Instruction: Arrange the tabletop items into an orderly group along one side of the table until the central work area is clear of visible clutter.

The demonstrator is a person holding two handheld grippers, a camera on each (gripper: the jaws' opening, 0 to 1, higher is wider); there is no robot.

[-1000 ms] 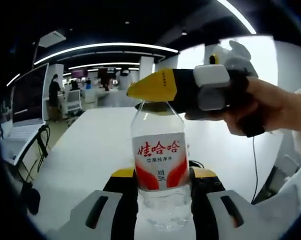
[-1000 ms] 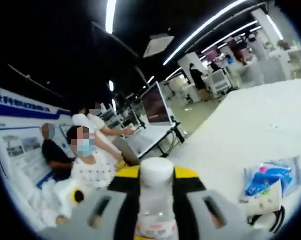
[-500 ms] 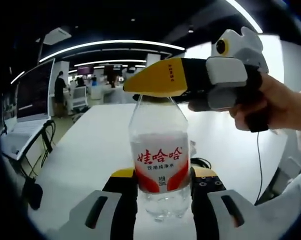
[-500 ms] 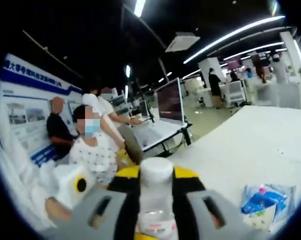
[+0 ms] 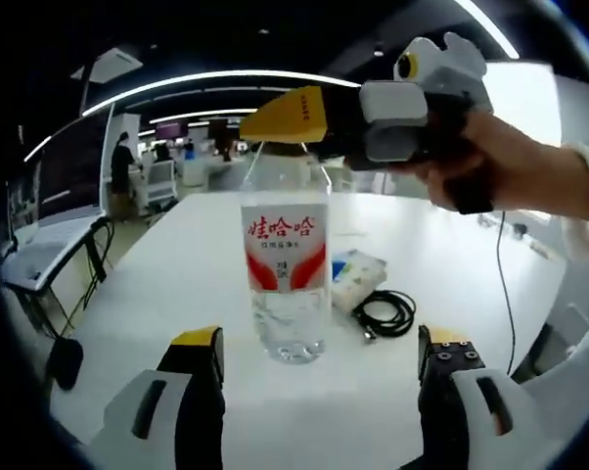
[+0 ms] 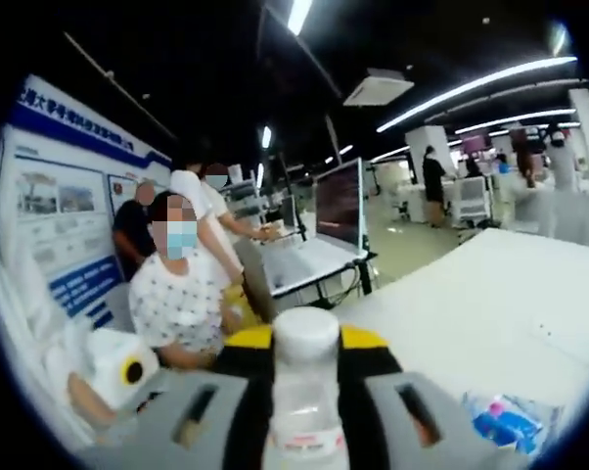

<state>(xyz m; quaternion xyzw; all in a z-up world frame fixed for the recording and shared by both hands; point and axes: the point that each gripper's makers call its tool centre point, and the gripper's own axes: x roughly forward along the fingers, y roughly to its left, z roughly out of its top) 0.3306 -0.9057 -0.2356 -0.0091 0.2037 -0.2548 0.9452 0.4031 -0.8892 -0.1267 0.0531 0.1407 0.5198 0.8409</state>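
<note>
Two grippers: the right gripper [image 6: 304, 367] clamps the water bottle [image 5: 285, 264] at its cap, upright on the white table [image 5: 177, 294]; the left gripper [image 5: 319, 357] jaws stand wide apart near it

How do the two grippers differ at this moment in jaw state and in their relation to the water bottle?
The left gripper has its jaws spread wide, apart from the water bottle, which stands on the white table; the right gripper is shut on the bottle's cap. The left sits low, level with the bottle's base; the right is at its top. Both have yellow-and-black jaws.
</note>
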